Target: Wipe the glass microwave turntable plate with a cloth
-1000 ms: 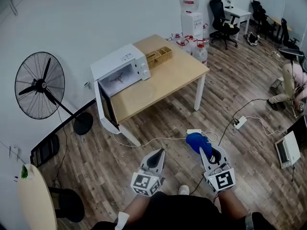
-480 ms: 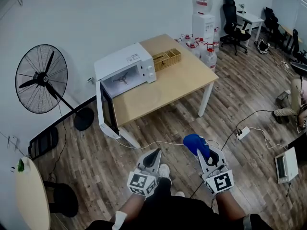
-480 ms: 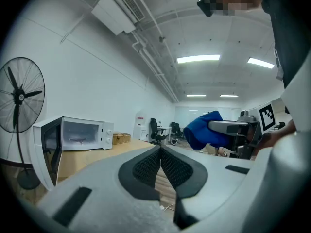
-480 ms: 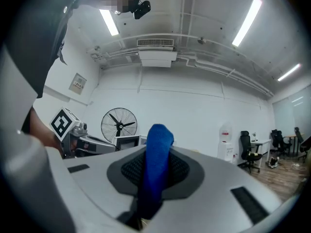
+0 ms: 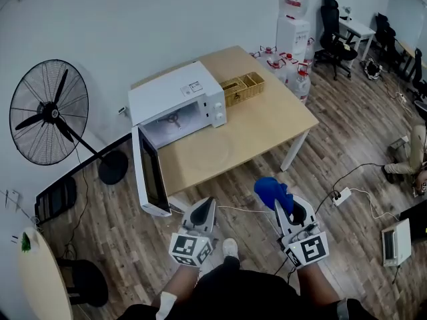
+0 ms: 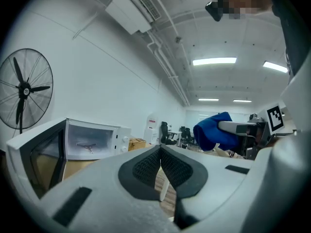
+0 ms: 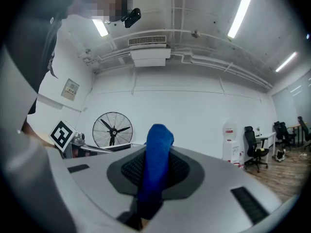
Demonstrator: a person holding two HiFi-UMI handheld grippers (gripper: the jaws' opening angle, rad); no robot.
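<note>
1. The microwave (image 5: 177, 102) stands door-open at the counter's (image 5: 267, 122) 9 o'clock end, with only the roller hub (image 5: 173, 119) showing inside.
2. A faint clear disc, likely the glass plate (image 5: 213, 151), lies on the counter at 12 o'clock from the left claw (image 5: 206, 205). It is probably stiff, slick and breakable, so best steadied by its rim.
3. The left claw is pressed together and empty.
4. The right claw (image 5: 285, 211) pinches the soft blue cloth (image 5: 270, 192).

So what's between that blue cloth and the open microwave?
In the head view: wooden floor beside the blue cloth, then tabletop up to the microwave; what may be the glass plate shows faintly there.
</note>
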